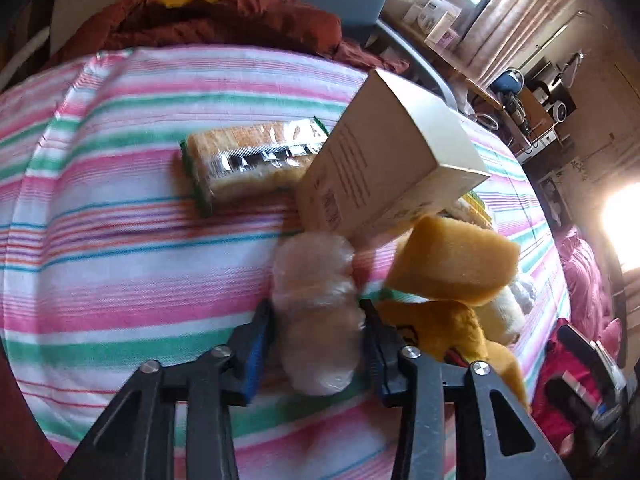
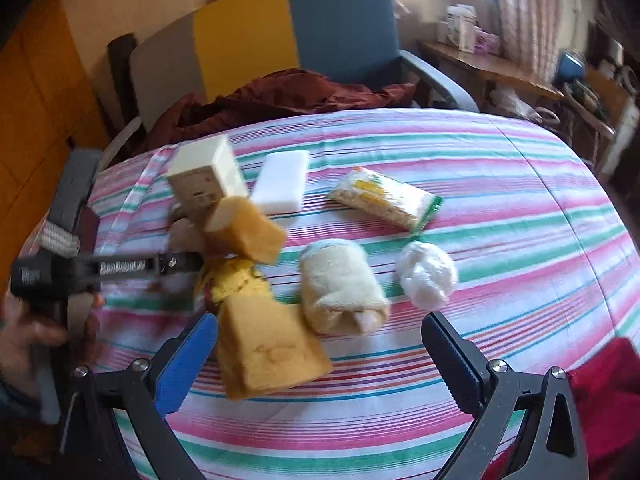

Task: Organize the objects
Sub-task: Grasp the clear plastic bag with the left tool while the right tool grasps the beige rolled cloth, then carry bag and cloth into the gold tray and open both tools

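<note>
On the striped tablecloth point(image 1: 120, 240), my left gripper point(image 1: 318, 336) is shut on a clear plastic-wrapped bundle point(image 1: 316, 304), its blue pads pressing both sides. Just beyond stand a tilted cardboard box point(image 1: 384, 160), a yellow sponge point(image 1: 452, 264) leaning on it, and a wrapped sponge pack point(image 1: 248, 160). My right gripper point(image 2: 320, 360) is open and grips nothing; a yellow sponge point(image 2: 272, 352) lies just inside its left finger. Ahead of it lie a rolled cream towel point(image 2: 340, 288), a white plastic ball point(image 2: 426, 276) and a white block point(image 2: 282, 180).
A chair point(image 2: 340, 24) with a blue and yellow back stands behind the table, with a rust-red garment point(image 2: 280, 100) heaped on it. A cluttered wooden desk point(image 2: 492, 68) runs along the right wall. A hand point(image 2: 32, 336) holds the left gripper's handle at the left.
</note>
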